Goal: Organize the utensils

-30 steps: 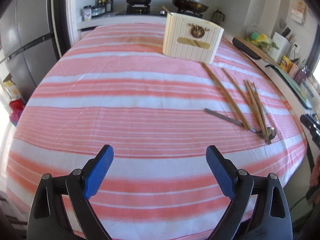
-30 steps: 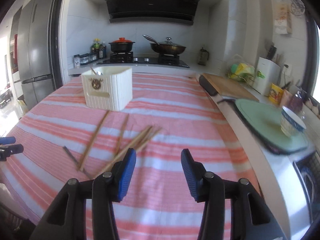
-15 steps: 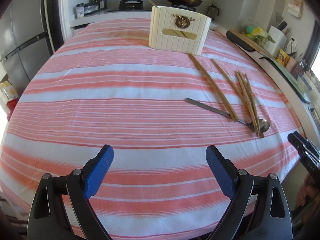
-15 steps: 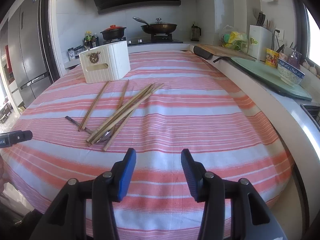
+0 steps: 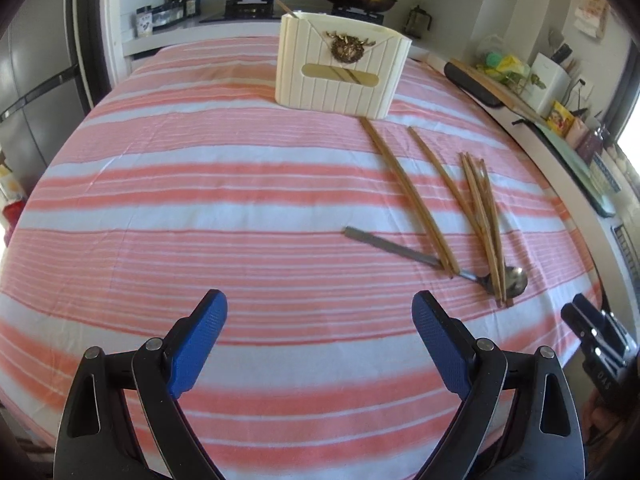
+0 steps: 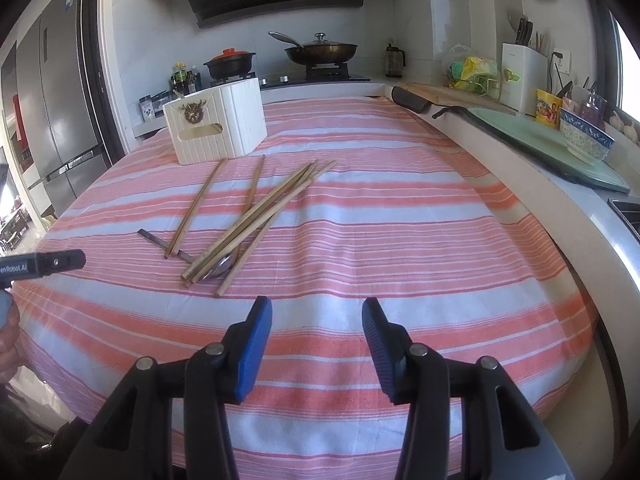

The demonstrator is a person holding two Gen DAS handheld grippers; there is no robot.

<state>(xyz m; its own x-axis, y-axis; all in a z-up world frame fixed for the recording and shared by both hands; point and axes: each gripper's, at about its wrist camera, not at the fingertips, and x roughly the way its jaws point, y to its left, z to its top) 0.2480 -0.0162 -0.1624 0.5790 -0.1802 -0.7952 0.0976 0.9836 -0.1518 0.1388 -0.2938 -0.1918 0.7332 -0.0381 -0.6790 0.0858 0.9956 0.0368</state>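
Left claw: my left gripper hangs over the near, bare cloth, blue pads wide apart, holding nothing.
Right claw: my right gripper stands partly spread over the cloth, nothing between its pads.
Surface: pink-and-white striped tablecloth over the table.
Utensils: thin brown wooden chopsticks lie fanned and crossing on the cloth, their near ends over a slim steel spoon.
Holder: cream ribbed plastic utensil box stands upright at the far side, one stick end just beside its base.
Handling, my guess: sticks are light, stiff and likely to roll; the spoon is thin, flat and slippery, hard to pinch off soft cloth.
Where I would grip: one outlying chopstick near its middle; the spoon by its handle, once uncovered.
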